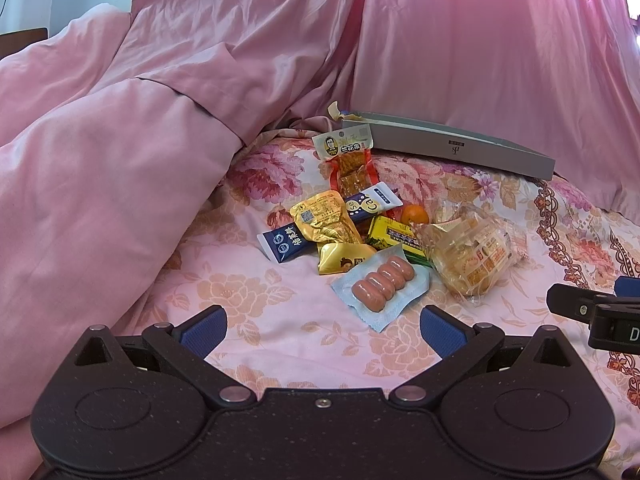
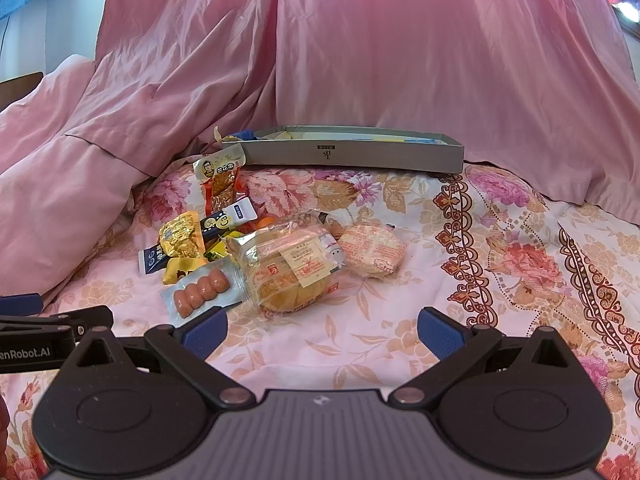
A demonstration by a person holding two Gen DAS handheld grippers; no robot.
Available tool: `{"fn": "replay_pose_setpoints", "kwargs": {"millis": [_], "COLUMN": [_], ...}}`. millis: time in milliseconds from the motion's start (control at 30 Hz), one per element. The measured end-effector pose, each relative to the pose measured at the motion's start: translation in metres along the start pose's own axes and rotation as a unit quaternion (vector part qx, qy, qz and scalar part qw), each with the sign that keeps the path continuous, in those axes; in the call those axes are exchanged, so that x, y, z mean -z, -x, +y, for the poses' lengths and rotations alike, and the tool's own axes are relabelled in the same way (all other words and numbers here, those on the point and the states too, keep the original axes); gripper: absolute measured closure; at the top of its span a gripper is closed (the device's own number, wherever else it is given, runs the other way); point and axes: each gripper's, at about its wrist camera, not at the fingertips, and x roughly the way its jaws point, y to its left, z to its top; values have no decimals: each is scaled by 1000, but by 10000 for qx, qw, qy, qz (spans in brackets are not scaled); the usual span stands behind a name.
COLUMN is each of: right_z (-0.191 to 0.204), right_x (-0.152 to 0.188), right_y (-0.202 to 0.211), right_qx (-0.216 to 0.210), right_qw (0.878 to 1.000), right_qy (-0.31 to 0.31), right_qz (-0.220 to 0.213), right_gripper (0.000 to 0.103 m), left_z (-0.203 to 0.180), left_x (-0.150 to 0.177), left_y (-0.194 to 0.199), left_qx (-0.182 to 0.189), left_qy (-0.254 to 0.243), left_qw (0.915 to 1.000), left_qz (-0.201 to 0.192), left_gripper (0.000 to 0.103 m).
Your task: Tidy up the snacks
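A pile of snacks lies on the flowered bedsheet (image 1: 248,344). Nearest is a sausage pack (image 1: 382,284) (image 2: 202,290). Beside it lies a clear-wrapped bun (image 1: 472,256) (image 2: 290,272) and a round wrapped cake (image 2: 370,250). Behind are gold packets (image 1: 324,222), dark blue sachets (image 1: 282,244), a green-yellow pack (image 1: 390,234), an orange (image 1: 414,214) and a tall tofu strip pack (image 1: 350,160) (image 2: 218,178). A shallow grey box (image 1: 452,150) (image 2: 352,154) lies at the back. My left gripper (image 1: 324,328) is open and empty, just short of the sausages. My right gripper (image 2: 322,330) is open and empty, short of the bun.
A pink quilt (image 1: 120,160) is heaped on the left and a pink pillow (image 2: 400,60) rises behind the box. The right gripper's side (image 1: 592,308) shows at the left view's right edge. Bare sheet lies to the right of the snacks (image 2: 520,260).
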Motion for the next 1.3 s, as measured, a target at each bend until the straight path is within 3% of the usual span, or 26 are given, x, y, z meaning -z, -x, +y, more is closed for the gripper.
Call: {"fn": "replay_pose_setpoints", "kwargs": {"millis": [400,567,767,900,1033,1200,1300], "right_z": [3,0,-2,-4,-7,-9,-9], "right_x": [7,4,-12,-20,-27,-39,-47], "right_y": [-6,-13,-25,-39,-55,-76,-89], "right_qx": [-207,-351,-567,-768,-893,-1095,-1172], "right_qw": [9992,9973,9907,9828,9796,9786,9804], "right_qy": [273,587,1225,1668,1776,1713,1550], "right_qz": [215,264,153,194,289,311,329], "right_gripper": [0,0,0,0,0,0,0], "left_z": [3,7,1,1,-1,-11,-12], "left_x": [6,-3,-22,-25,-21,-12,-9], "left_y": [-4,-19,-56,-82,-98,-107,-116], "left_qx": [-176,133,605,1108,1700,1887,1795], "left_qy": [72,33,-429,-775,-1265,-1877,-2054], "left_qw": [9995,9985,9959,9891,9751,9622,9601], "left_qz": [257,523,521,582,653,584,612], "left_gripper": [1,1,1,1,1,1,1]}}
